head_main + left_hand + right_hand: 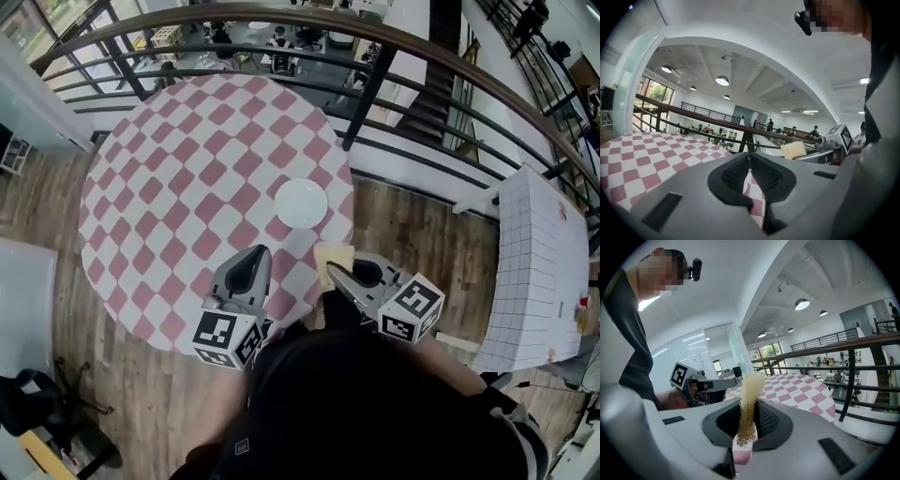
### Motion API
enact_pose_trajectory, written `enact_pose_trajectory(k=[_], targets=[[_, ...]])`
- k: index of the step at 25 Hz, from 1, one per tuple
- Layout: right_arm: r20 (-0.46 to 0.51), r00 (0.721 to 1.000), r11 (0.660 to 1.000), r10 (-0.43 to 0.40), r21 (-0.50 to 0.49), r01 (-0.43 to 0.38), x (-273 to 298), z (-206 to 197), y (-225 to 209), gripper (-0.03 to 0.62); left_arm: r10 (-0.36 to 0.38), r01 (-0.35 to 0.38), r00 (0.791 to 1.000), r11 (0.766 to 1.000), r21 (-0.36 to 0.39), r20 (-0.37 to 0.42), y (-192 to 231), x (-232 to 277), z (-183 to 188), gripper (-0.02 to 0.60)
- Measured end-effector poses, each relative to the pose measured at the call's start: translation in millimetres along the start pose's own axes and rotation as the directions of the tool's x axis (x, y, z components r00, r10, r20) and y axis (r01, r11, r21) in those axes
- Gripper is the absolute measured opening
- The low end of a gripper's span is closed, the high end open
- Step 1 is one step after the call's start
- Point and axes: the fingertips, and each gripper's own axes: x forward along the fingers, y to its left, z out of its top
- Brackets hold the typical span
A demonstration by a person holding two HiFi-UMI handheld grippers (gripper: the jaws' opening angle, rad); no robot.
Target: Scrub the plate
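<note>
The plate point(301, 202) sits bare and white on the checked bench point(169, 187). It lies ahead of both tool tips, a little nearer the right tool point(330, 272) than the left tool point(255, 255), and neither touches it. It looks clear of anything that would get in the way, which suits a scrub from above.

The right tool is clamped on a yellow sponge point(334, 261). In the right gripper view the sponge point(751, 385) stands on edge between the pads, pinched thin at the grip, with its free end sticking out past the tips. I'd guess it is held that way so the soft end meets the plate before the hard jaws do.

The left tool has its jaws drawn nearly together with nothing in them; only the checked cloth shows through the slit in its own view point(749, 161). It hovers beside the right tool, near the bench edge by the person's body. My guess is it is there to steady the plate, since a light plate on cloth may slide under rubbing.

Beyond the bench, past the plate, runs a dark railing point(375, 84). Scrubbing has not yet begun.
</note>
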Motion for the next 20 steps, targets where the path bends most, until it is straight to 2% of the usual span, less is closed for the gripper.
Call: enact_pose_trajectory(k=[6,12,16,20], targets=[[-0.085,0.993,0.996,0.086,-0.005,-0.087,34,-8,-42,0.044,0.091,-0.093,0.995,0.994,-0.057,-0.035,14,24,-19,0.021],[-0.167,0.971,0.985,0.173,0.014,-0.174,49,-27,-78,0.044,0.159,-0.17,0.98,0.981,-0.095,-0.12,34,66,-52,0.021],[-0.209,0.959,0.981,0.193,0.028,-0.192,65,-39,-93,0.044,0.202,-0.219,0.966,0.97,-0.101,-0.16,56,79,-70,0.021],[-0.262,0.946,0.982,0.191,0.053,-0.183,111,-56,-88,0.044,0.206,-0.235,0.959,0.962,-0.142,-0.195,101,73,-88,0.021]])
